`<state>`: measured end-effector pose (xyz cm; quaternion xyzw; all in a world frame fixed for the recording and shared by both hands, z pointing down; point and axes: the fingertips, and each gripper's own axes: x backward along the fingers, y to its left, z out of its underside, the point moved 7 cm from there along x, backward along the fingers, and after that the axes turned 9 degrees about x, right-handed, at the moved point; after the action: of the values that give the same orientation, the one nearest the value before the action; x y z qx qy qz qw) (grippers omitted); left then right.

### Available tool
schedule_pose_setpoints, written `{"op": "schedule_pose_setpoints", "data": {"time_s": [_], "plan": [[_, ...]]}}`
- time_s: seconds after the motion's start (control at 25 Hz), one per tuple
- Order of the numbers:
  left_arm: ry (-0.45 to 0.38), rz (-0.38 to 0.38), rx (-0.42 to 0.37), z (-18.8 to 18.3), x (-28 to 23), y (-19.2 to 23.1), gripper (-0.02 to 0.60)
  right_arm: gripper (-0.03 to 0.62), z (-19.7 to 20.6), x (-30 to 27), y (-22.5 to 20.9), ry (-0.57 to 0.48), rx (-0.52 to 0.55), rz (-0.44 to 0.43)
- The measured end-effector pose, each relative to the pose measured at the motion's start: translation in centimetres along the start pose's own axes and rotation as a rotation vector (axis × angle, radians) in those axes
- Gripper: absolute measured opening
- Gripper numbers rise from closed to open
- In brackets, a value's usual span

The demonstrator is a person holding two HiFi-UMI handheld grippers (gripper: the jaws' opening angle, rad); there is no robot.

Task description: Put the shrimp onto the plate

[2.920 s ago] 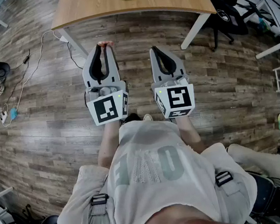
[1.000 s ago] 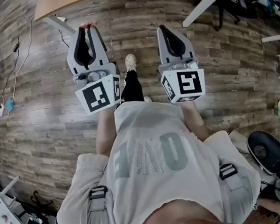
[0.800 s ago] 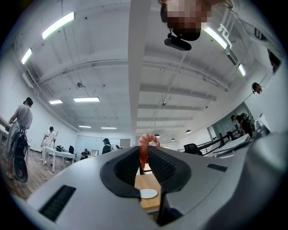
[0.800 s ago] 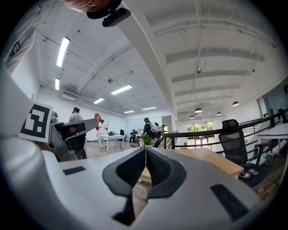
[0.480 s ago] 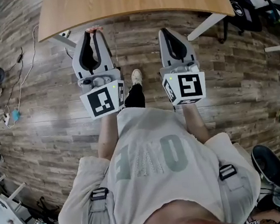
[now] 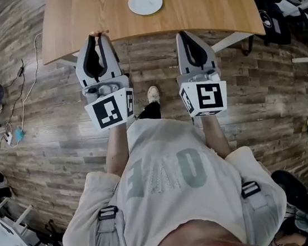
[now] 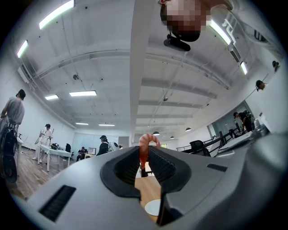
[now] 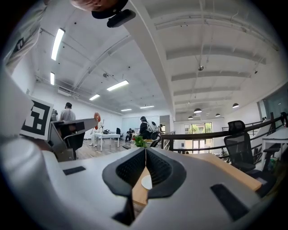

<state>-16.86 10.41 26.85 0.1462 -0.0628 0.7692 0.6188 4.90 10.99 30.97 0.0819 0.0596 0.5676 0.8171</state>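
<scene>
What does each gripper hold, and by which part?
The left gripper pinches the shrimp by one end; its curved end sticks out. The right gripper is shut, empty.

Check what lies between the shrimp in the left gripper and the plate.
Nothing but bare wooden table between shrimp and plate, per the head view.

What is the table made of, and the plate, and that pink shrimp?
The table looks like wood or a wood-look board: pale brown, fine grain lines, matt. The plate is white and smooth, maybe ceramic or plastic; I cannot tell which. The shrimp, pinched in the left gripper, is shiny orange-pink all over, so probably a plastic or rubber toy.
</scene>
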Motion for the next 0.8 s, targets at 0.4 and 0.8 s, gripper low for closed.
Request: {"op": "schedule_pose_setpoints", "data": {"time_s": [0.4, 0.8], "plan": [[-0.039, 0.050, 0.014, 1.8, -7.4, 2.6, 0.064, 0.020, -0.2, -7.0, -1.4, -0.031, 0.019, 0.011], [-0.045, 0.103, 0.056, 2.9, -11.3, 2.9, 0.064, 0.020, -0.4, -9.7, -2.1, 0.009, 0.083, 0.031]]}}
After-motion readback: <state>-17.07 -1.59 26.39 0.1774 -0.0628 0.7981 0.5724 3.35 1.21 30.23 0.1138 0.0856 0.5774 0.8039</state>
